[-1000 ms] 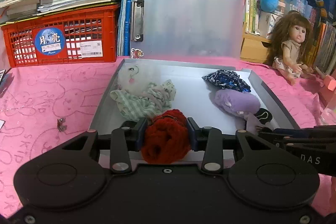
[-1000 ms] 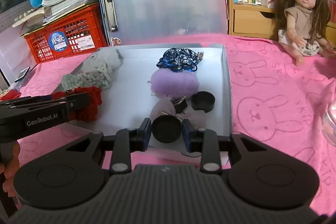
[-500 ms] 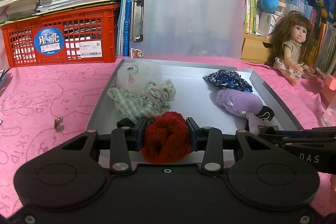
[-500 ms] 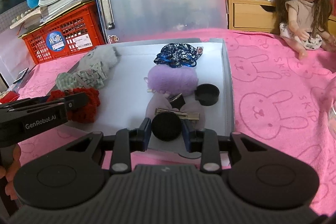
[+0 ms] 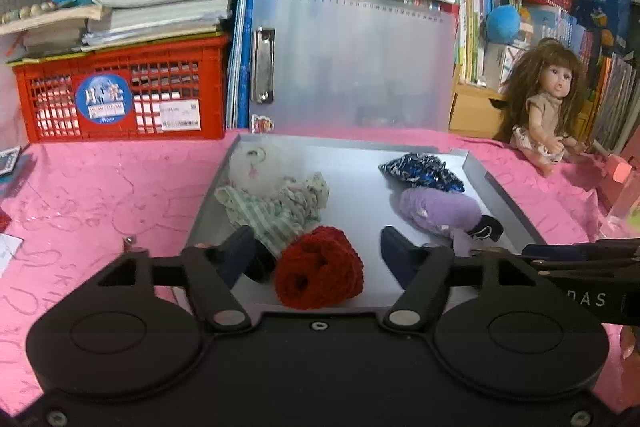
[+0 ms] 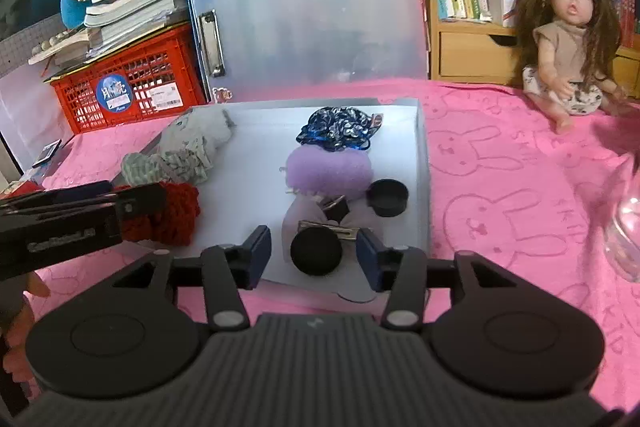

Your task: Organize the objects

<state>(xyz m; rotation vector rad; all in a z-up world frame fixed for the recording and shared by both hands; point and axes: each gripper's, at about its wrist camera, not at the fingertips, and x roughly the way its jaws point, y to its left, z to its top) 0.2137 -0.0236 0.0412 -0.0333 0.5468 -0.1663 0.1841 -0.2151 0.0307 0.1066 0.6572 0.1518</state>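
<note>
A grey tray [image 5: 352,151] [image 6: 422,163] lies on the pink cloth. My left gripper [image 5: 318,259] is open, with a red knitted scrunchie [image 5: 320,273] [image 6: 176,213] lying on the tray between its fingers. My right gripper [image 6: 314,253] is open, with a black round lid [image 6: 316,251] lying between its fingers at the tray's near edge. Also in the tray are a green striped scrunchie [image 5: 276,207], a white fluffy one [image 5: 256,163], a blue patterned one [image 5: 420,169] [image 6: 338,129], a purple fluffy one [image 5: 436,209] [image 6: 330,167], a second black lid [image 6: 388,197] and a hair clip [image 6: 332,225].
A red crate [image 5: 120,93] with stacked books stands at the back left. A translucent clipboard [image 5: 352,63] leans upright behind the tray. A doll [image 5: 548,115] [image 6: 570,55] sits at the back right. A clear glass object [image 6: 624,227] is at the right edge.
Both grippers have opened. The left one let go of the red scrunchie and the right one let go of the black lid; both things now lie on the tray.
</note>
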